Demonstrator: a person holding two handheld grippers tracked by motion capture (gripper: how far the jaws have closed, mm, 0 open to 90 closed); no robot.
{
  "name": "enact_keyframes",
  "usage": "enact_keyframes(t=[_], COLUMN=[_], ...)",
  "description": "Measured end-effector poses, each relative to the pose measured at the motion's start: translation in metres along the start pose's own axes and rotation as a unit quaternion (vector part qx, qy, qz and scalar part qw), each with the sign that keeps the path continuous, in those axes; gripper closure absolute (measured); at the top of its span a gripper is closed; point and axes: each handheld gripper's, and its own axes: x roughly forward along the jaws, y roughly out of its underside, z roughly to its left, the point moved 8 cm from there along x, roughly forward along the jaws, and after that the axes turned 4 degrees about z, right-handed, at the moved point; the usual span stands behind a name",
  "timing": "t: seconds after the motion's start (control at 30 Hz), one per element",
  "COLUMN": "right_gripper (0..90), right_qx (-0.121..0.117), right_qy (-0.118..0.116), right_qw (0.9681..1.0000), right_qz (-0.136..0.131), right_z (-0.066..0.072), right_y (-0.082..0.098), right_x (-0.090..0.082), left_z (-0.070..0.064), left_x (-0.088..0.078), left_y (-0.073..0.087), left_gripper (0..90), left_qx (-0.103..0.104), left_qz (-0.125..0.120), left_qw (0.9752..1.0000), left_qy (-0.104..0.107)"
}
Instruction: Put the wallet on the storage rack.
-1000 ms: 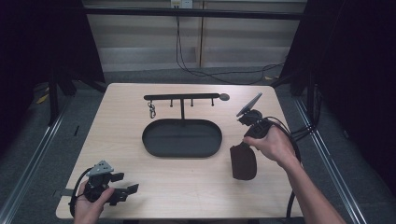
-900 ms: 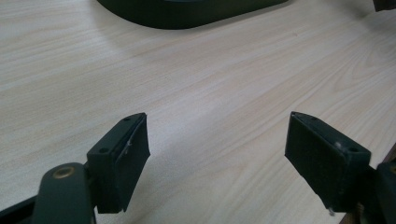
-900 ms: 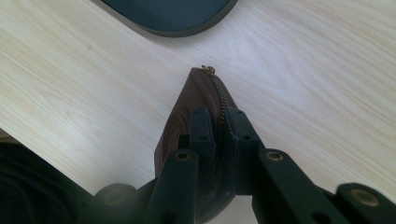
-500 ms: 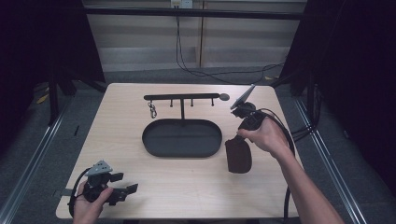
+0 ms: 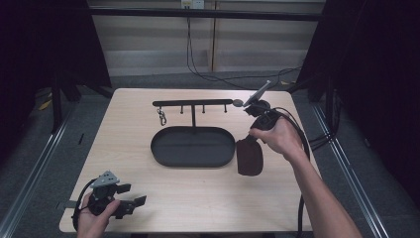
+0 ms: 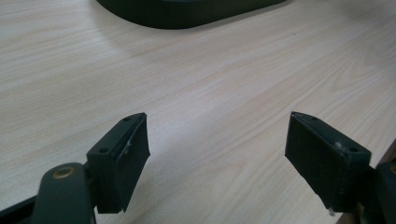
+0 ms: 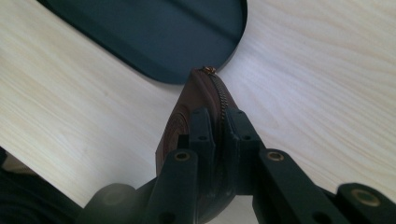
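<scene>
A dark brown zippered pouch [image 5: 248, 156] hangs just right of the black oval tray [image 5: 192, 147], held from above by my right gripper [image 5: 255, 135]. In the right gripper view both jaws clamp the brown pouch [image 7: 195, 99] along its zipper edge, with the tray's rim [image 7: 187, 77] just beyond. My left gripper [image 5: 134, 204] rests low at the table's front left corner, its jaws spread wide over bare wood. The left gripper view shows its two fingertips [image 6: 123, 158] far apart with nothing between.
A black hook rack [image 5: 192, 103] stands behind the tray, with a small key ring [image 5: 161, 117] hanging at its left end. The light wooden table [image 5: 198, 193] has edges close to both hands. A cable trails from the right gripper.
My right gripper has carried the pouch leftward and slightly away from the person, closer to the tray's right end. The left gripper has stayed in place.
</scene>
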Motion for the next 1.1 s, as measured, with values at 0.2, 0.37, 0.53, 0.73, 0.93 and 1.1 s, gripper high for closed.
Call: enact_keyframes(t=[0.2,0.37,0.53,0.73,0.93,1.1], right_gripper=[82.5,82.6,82.6,82.6,82.6,82.7], right_qx=[0.009,0.011,0.004,0.006,0.014,0.026], right_qy=[-0.003,-0.003,-0.006,-0.011,-0.018,-0.026], right_qw=[1.0000,0.9999,0.9999,0.9996,0.9989,0.9977], right_qz=[-0.003,-0.007,-0.011,-0.026,-0.042,-0.057], right_z=[-0.004,-0.004,-0.004,-0.004,-0.004,-0.003], right_y=[-0.006,-0.013,-0.022,-0.032,-0.040,-0.049], right_x=[-0.002,-0.003,-0.004,-0.004,-0.002,0.001], left_z=[0.000,0.001,0.002,0.003,0.003,0.003], left_x=[0.000,-0.001,-0.002,-0.004,-0.004,-0.005], left_y=[0.001,0.001,0.001,0.001,0.001,0.002], left_gripper=[21.6,21.6,21.6,21.5,21.6,21.6], left_qx=[-0.004,-0.002,-0.005,-0.009,-0.008,-0.011], left_qz=[0.002,0.000,-0.001,-0.004,-0.005,-0.006], left_qw=[1.0000,1.0000,1.0000,1.0000,1.0000,0.9999], left_qy=[0.001,0.001,0.002,0.001,0.000,0.003])
